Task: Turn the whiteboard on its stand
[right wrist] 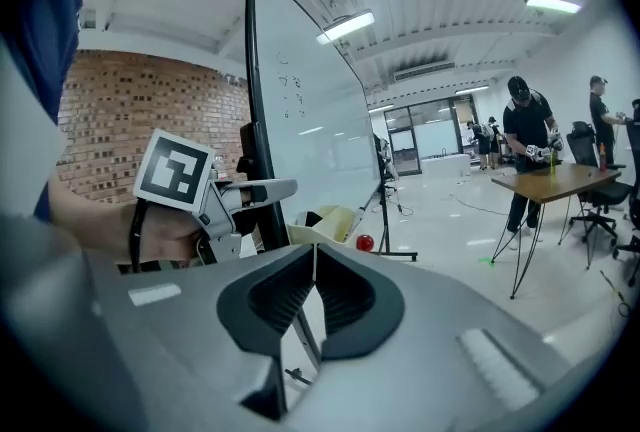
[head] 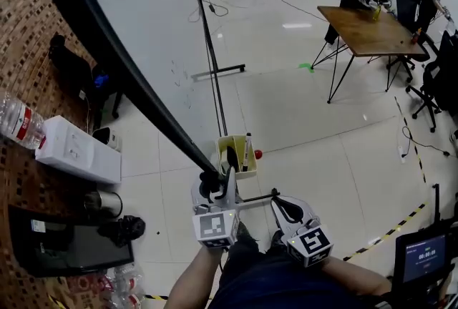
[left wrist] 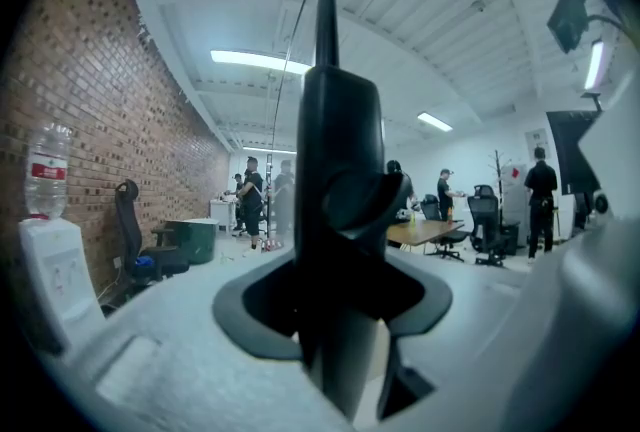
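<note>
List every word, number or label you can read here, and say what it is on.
Nothing can be quoted with certainty.
Small screen: a row of digits like a timer, too blurred to quote.
Water bottle: red label, print too small to read.
Whiteboard: a few faint handwritten marks near the top, not legible.
</note>
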{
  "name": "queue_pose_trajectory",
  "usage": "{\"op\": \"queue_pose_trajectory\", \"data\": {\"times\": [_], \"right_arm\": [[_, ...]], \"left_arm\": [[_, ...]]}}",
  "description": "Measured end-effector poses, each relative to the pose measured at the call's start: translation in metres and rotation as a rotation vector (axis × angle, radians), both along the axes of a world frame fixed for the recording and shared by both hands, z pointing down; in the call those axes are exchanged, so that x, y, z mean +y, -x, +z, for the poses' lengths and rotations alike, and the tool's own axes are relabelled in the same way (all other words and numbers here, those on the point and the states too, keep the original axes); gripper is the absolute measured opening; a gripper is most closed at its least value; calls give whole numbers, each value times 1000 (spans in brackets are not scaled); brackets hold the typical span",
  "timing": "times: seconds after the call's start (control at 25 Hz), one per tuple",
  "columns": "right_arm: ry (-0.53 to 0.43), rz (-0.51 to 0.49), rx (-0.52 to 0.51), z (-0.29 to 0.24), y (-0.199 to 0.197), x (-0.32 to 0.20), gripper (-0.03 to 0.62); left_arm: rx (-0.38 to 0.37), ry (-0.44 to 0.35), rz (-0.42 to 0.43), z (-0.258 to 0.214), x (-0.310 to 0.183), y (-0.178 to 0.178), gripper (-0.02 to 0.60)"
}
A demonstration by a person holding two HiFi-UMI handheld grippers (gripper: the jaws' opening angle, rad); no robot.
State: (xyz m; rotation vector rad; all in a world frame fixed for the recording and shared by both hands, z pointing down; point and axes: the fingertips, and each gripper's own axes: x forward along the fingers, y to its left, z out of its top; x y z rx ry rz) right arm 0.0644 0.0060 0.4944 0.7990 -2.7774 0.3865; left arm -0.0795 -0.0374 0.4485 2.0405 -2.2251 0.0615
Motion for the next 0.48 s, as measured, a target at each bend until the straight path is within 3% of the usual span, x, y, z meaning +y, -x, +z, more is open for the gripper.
{"op": "queue_pose_trajectory", "data": {"times": [0.32,0.48], "right_arm": [[57,-46,-58,3,-27,32,17],[7,-35,-44,-9,-29,39,17]], "left_arm": [[-8,11,-59,-3,35,-7,178],[2,2,-50,0,57,-12,181]]}}
